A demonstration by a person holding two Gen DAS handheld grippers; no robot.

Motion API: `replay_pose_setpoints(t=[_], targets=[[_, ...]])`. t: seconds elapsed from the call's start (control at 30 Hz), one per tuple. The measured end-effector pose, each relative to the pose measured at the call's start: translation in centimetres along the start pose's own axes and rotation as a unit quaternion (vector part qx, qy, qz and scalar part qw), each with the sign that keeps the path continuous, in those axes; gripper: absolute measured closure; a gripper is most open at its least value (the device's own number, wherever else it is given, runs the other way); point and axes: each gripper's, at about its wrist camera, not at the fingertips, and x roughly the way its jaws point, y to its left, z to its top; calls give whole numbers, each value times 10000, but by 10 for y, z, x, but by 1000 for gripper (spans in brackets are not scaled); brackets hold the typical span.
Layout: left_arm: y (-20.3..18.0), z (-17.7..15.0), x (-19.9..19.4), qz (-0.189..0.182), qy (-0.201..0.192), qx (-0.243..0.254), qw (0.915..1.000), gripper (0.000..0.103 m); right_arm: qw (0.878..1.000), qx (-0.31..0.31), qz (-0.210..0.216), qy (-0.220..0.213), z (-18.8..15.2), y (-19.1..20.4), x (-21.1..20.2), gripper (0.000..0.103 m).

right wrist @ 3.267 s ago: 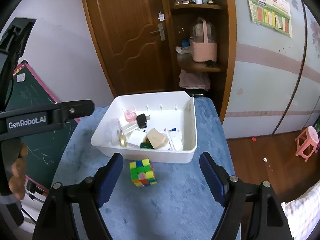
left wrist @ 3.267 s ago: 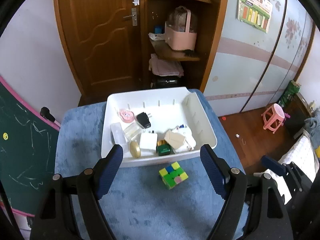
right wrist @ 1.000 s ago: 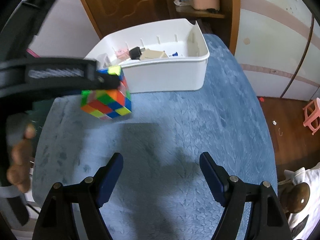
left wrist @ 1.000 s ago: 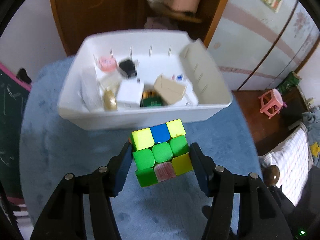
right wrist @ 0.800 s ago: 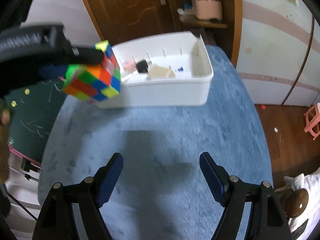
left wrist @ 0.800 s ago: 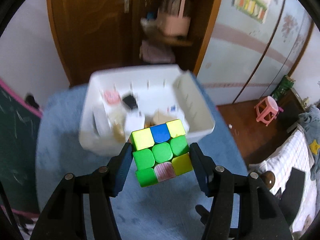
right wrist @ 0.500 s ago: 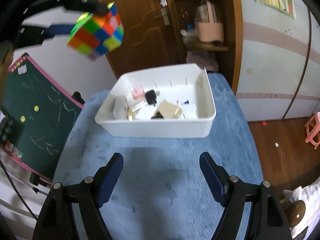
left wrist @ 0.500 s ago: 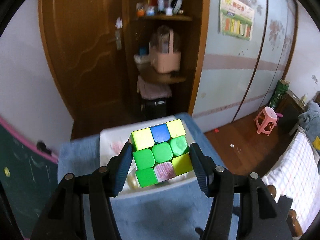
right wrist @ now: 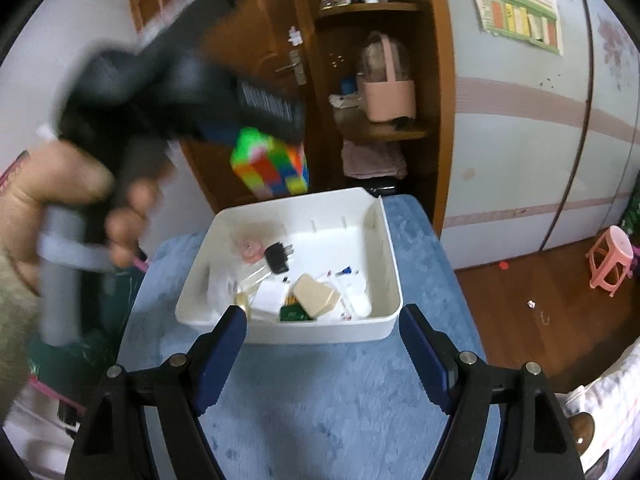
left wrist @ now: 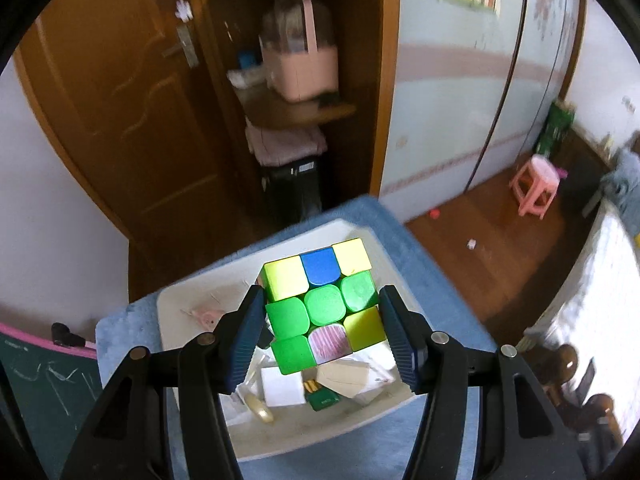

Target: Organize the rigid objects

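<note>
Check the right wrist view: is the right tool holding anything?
No, the right tool stands open and bare above the blue mat.

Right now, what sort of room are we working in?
Probably a lived-in bedroom at home: a wooden door, a corner shelf with a pink basket, and a pink child's stool on the wooden floor.

Soft indoor daylight; fisheye-bent edges; motion-blurred left hand [right wrist: 60, 200]
</note>
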Motion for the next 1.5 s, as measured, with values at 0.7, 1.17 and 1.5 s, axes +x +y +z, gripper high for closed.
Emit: replay_pose_setpoints(t=[0.7,1.17,1.5], targets=[[5,-29,104,-60,1014,-79,9948,18,9986,268,-152,434,-9,-11,54,24],[3,-53,40,37,678,-318,9972,18,9990,38,-22,439,-16,0,29,24],[9,-94,-53,538,219,-845,9947,18,9981,-347,102,508,-26,13,-12,24]])
